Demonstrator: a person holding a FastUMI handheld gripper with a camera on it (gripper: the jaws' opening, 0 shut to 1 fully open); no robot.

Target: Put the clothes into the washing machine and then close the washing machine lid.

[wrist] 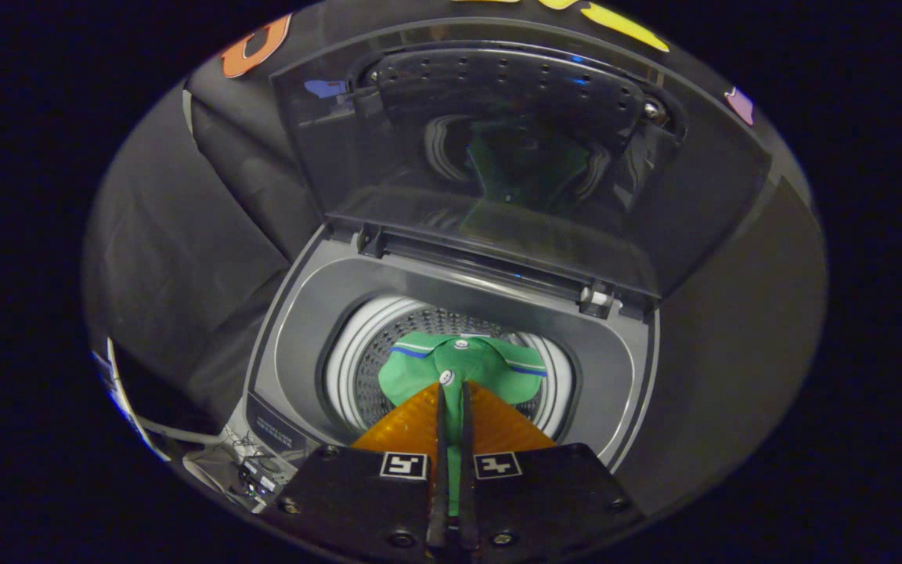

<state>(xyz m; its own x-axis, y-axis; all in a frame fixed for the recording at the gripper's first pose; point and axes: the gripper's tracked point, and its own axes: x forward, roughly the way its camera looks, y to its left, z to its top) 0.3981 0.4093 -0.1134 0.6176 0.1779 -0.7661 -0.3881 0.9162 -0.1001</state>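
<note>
The claw (451, 392) pinches the green shirt (470, 368) tight right over the washing machine (294, 329) drum, so next it must let go, then push the open lid (514, 157) down.

Shirt (463, 368) over drum (357, 352), in claw (453, 407)

We are viewing through one fisheye camera riding on the hand-held gripper (451, 392), looking forward along its two fingers. The camera is sitting above a grey top-loading washing machine (294, 329) and tilting down into its perforated metal drum (388, 345), quite near the opening. The fingers are pressing together on a green shirt with white buttons (474, 364) over the drum. Beyond, the view is facing the raised dark translucent lid (514, 157).
</note>
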